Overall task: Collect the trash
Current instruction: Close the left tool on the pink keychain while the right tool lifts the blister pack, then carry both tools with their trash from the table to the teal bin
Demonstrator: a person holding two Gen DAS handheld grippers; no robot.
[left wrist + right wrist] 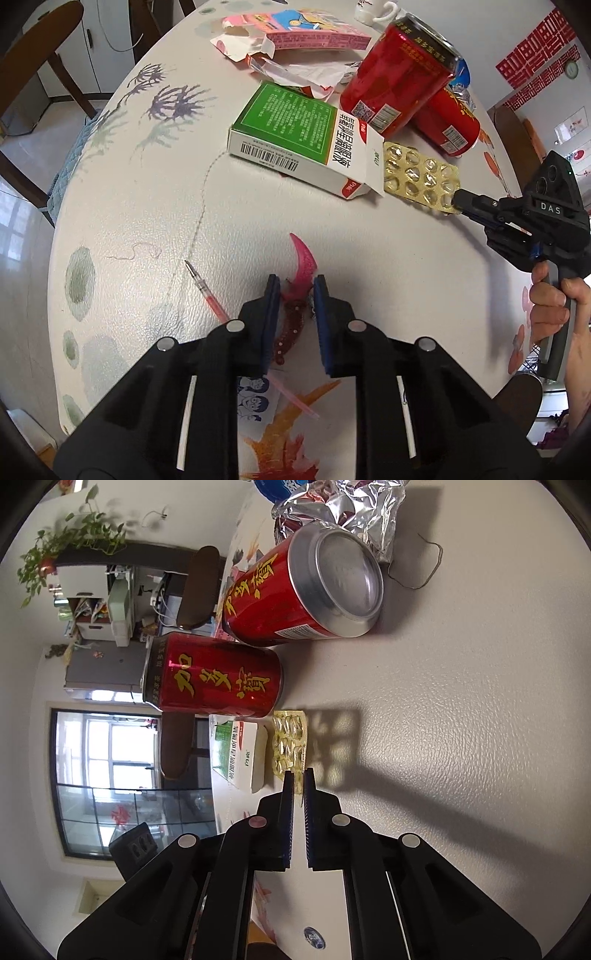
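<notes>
My left gripper [294,286] has its jaws on either side of a pink and dark red plastic claw toy [300,269] lying on the white table [155,206]; the toy sits between the pads. My right gripper [299,775] is turned on its side and shut on the edge of a gold blister pack [290,740]; it also shows in the left wrist view [456,199], pinching the pack [421,175] by its corner. The pack sticks out beside a green and white medicine box [295,142]. Two red cans [399,74] stand and lie behind it.
A pink pen refill [207,291] lies left of my left gripper. A torn pink carton [295,31], crumpled wrappers [310,75] and a white cup [375,11] are at the far side. Foil packaging [347,506] lies behind the cans. Wooden chairs stand around the table.
</notes>
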